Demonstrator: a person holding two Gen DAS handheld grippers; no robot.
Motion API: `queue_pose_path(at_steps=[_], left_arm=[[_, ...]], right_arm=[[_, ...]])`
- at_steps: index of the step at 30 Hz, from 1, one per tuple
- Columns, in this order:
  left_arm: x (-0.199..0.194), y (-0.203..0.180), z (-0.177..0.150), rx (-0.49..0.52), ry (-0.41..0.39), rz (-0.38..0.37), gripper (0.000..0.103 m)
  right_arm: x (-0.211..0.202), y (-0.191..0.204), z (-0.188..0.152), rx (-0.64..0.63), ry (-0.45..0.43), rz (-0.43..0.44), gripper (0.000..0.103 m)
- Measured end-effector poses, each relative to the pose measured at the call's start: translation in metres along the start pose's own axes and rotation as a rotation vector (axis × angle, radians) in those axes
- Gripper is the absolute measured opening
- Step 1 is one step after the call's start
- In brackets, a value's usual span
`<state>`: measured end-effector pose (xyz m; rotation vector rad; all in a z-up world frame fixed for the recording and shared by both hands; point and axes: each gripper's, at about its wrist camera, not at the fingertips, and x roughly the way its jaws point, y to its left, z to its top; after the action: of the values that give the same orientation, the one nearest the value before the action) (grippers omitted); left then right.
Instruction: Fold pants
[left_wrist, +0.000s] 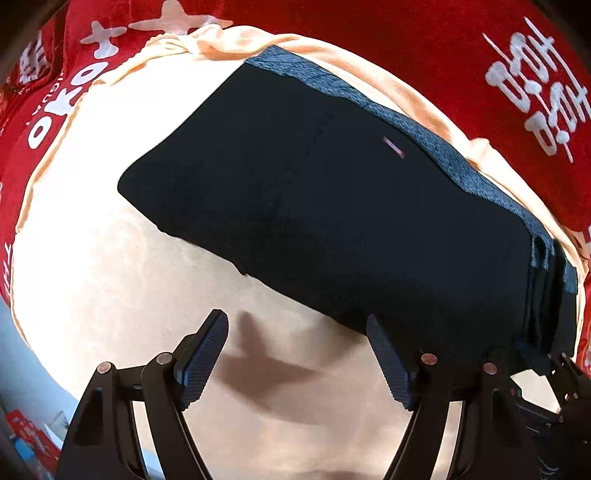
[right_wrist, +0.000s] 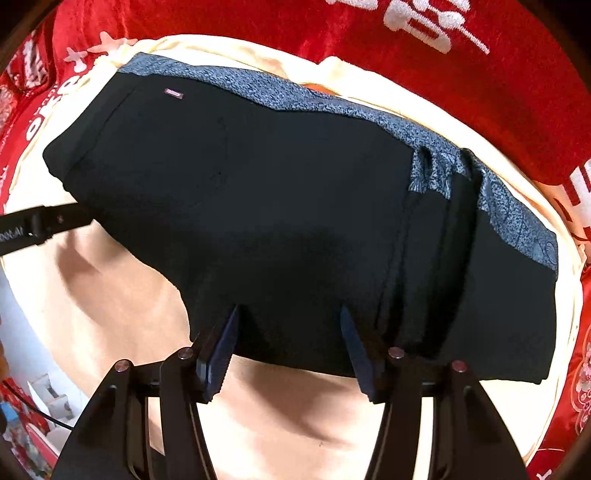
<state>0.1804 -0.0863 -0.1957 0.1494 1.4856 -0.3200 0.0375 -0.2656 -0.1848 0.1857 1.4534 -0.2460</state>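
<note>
Here, in the left wrist view, the left tongs (left_wrist: 297, 349) hang released over the cream cloth (left_wrist: 92, 229), the folded black pants (left_wrist: 332, 206) lying just beyond, on a red printed cover (left_wrist: 443, 55). In the right wrist view, the right tongs (right_wrist: 288, 347) stand parted at the pants' (right_wrist: 258, 206) near edge, gripping nothing.

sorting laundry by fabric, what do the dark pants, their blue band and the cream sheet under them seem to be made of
Dark pants: probably a smooth, matte woven cloth; it lies flat with crisp folded edges and no shine.
Blue band: looks like a speckled, heathered knit or print lining, lighter and grainier.
Cream sheet: a soft thin cloth, likely cotton, with gentle wrinkles.
</note>
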Motion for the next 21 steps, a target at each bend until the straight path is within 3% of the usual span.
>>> queue_pose_path(at_steps=[4, 7, 11, 17, 21], left_arm=[[0.002, 0.009, 0.001, -0.025, 0.003, -0.015, 0.078], [0.004, 0.027, -0.003, -0.081, 0.001, -0.068, 0.078], [0.010, 0.049, -0.003, -0.125, -0.001, -0.040, 0.078], [0.004, 0.076, -0.004, -0.187, -0.046, -0.172, 0.078], [0.005, 0.094, -0.001, -0.265, -0.086, -0.326, 0.078]], right_arm=[[0.002, -0.002, 0.001, 0.029, 0.008, 0.015, 0.062], [0.004, -0.003, 0.001, 0.036, 0.004, 0.016, 0.062], [0.004, -0.005, 0.001, 0.042, -0.004, 0.008, 0.063], [0.008, -0.004, 0.003, 0.042, -0.003, 0.004, 0.064], [0.010, 0.002, 0.000, 0.041, -0.003, -0.001, 0.064]])
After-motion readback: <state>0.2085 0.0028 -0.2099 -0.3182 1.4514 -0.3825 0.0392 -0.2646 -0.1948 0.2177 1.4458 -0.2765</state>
